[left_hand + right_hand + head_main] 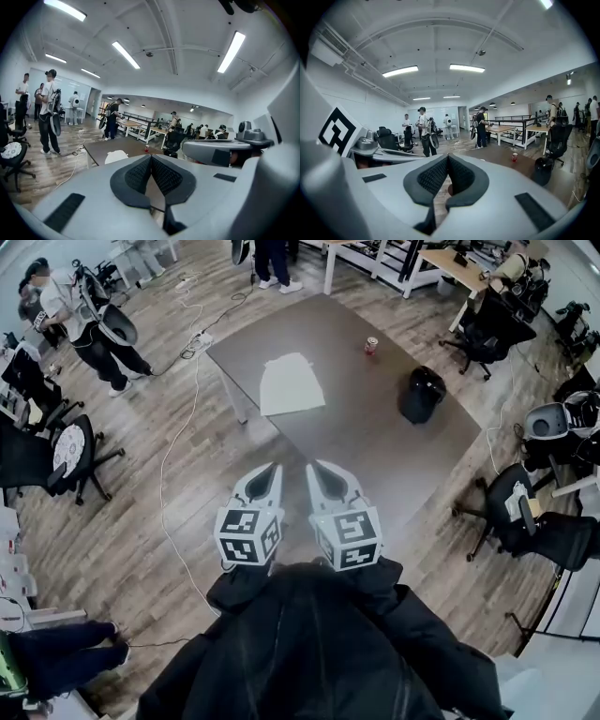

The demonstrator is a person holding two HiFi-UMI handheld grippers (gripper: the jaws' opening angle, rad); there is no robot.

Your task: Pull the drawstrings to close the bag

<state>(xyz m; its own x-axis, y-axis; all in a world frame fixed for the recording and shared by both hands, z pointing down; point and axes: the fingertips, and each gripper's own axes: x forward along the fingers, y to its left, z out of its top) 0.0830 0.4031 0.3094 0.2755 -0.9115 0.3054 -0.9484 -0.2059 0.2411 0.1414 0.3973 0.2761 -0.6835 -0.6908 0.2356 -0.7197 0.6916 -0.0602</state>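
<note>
The left tool and right tool are closed on nothing, side by side. Ahead of them, the white bag lies flat on the brown surface, in a wood-floored office.

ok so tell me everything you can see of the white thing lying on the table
The white thing looks like a flat fabric bag, plain and roughly rectangular, with a narrower end pointing away from the person. It lies limp on the dark table, toward its left edge in the head view. Nothing rests on it; only the table touches it. No drawstrings can be made out.
</note>
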